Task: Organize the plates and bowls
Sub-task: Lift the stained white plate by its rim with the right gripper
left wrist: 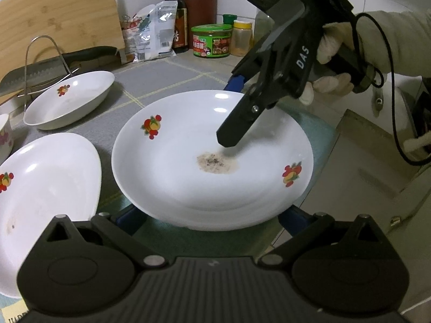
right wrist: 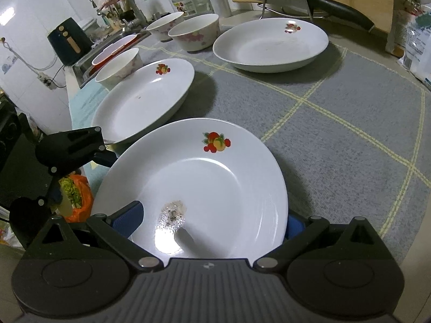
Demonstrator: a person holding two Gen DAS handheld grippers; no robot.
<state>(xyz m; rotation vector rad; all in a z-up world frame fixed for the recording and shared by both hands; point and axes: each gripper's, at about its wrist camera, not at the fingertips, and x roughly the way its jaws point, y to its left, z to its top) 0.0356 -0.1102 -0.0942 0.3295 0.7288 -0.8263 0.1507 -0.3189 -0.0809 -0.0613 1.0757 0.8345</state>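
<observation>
plate [left wrist: 188, 167] is glazed, stiff, slippery, breakable; grip the rim. right gripper [left wrist: 237, 113] pinches its far rim; left gripper [left wrist: 212, 215] jaws spread beneath it.

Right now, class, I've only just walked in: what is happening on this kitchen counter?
A person in pale gloves holds a gripper in each hand, both at one dirty plate with a brown stain. The right gripper has one of its jaws over the far rim; the left gripper meets the near rim, its jaws spread around it. Two more plates and three bowls wait on the grey mat.
</observation>
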